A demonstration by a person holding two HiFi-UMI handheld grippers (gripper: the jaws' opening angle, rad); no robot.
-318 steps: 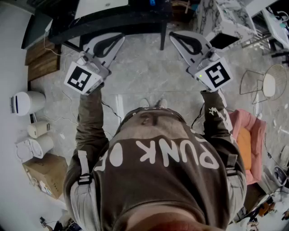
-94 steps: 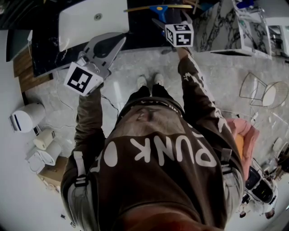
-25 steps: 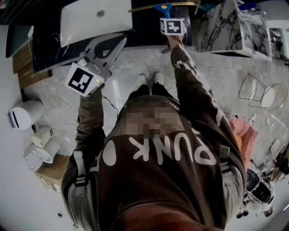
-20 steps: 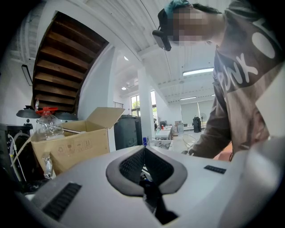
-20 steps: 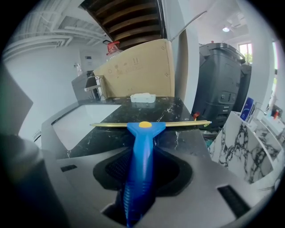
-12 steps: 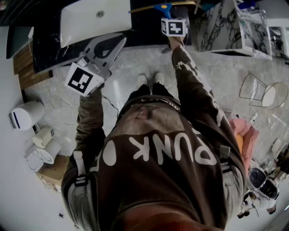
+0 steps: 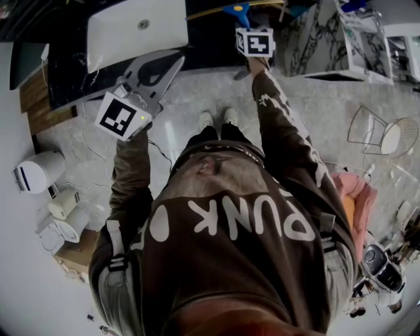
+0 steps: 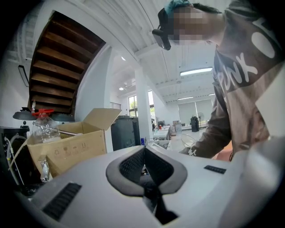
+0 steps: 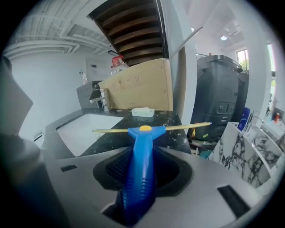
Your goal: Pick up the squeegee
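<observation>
The squeegee has a blue handle and a thin yellow blade. My right gripper is shut on the handle, with the blade pointing away from it, held crosswise above the black counter. In the head view the right gripper reaches over the counter's edge. The squeegee's blue handle sticks out past its marker cube. My left gripper hangs to the left near the white sink. Its pads meet at the tip with nothing between them, as the left gripper view also shows.
A cardboard box and a small white item sit at the back of the counter beside the sink. A marble-patterned block stands right of the counter, and a wire chair farther right. White canisters line the left wall.
The right gripper's marker cube has shifted slightly in the head view as it rose with the squeegee. The left gripper has kept still.
</observation>
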